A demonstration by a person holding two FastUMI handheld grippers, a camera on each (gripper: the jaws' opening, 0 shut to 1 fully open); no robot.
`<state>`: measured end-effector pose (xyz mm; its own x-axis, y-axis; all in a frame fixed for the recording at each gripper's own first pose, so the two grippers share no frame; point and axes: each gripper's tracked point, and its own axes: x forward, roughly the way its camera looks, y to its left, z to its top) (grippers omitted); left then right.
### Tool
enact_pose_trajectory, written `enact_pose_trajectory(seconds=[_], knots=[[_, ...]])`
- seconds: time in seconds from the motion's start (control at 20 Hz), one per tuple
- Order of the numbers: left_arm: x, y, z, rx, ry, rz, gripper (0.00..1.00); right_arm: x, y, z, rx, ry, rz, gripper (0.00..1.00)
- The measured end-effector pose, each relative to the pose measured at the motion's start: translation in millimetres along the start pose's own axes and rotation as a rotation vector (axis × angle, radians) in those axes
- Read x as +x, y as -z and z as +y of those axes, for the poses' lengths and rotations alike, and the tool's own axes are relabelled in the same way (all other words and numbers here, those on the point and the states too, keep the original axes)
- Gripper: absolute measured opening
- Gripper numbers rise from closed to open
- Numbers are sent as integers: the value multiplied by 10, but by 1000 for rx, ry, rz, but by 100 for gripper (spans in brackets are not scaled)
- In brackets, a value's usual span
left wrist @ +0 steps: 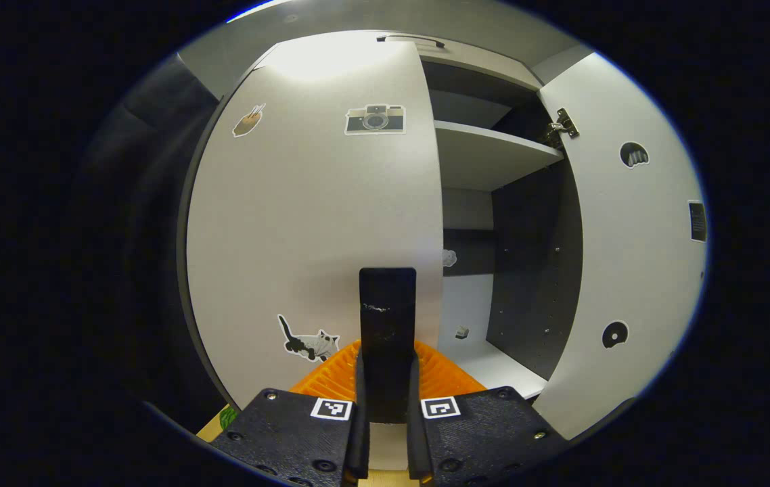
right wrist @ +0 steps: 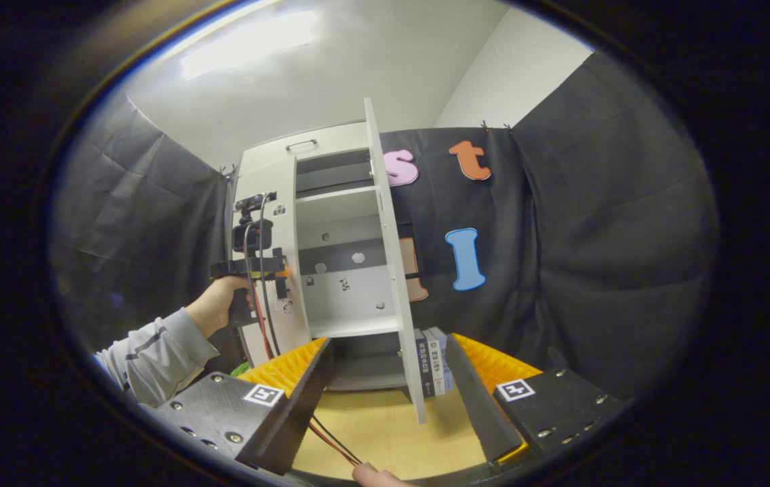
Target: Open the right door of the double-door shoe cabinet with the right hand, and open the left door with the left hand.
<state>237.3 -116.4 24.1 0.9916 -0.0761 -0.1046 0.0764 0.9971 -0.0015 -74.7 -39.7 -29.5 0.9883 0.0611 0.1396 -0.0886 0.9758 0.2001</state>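
The white shoe cabinet (right wrist: 331, 223) stands on a wooden table. In the left gripper view its left door (left wrist: 310, 223), with camera and cat stickers, faces me. My left gripper (left wrist: 387, 365) is shut on that door's black upright handle (left wrist: 387, 304). The right door (left wrist: 628, 257) is swung wide open, baring a white shelf (left wrist: 493, 152) and the dark inner wall. In the right gripper view the same door (right wrist: 392, 270) shows edge-on. My right gripper (right wrist: 390, 341) hangs open in front of it, holding nothing. A hand (right wrist: 222, 297) holds the left gripper (right wrist: 250, 267) at the left door.
Several books (right wrist: 432, 358) stand behind the foot of the open right door. The wooden tabletop (right wrist: 371, 433) lies under my right gripper, and a red and black cable (right wrist: 331, 433) runs across it. Black cloth walls (right wrist: 595, 257) close in the booth.
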Motion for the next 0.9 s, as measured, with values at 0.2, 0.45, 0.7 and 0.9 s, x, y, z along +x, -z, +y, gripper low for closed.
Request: enact_pose_trajectory(seconds=[0.2,0.45,0.7,0.9], knots=[[-162,11,37,23,38,5,22,-2,12,-23,4,3,0,98],[-559,-4,166,22,88,10,22,-23,24,-40,2,-7,9,98],[-825,-16,307,31,91,11,23,-45,29,-48,5,-10,17,98],[-1027,-21,440,29,105,-8,23,-16,30,-47,-3,-20,7,98]])
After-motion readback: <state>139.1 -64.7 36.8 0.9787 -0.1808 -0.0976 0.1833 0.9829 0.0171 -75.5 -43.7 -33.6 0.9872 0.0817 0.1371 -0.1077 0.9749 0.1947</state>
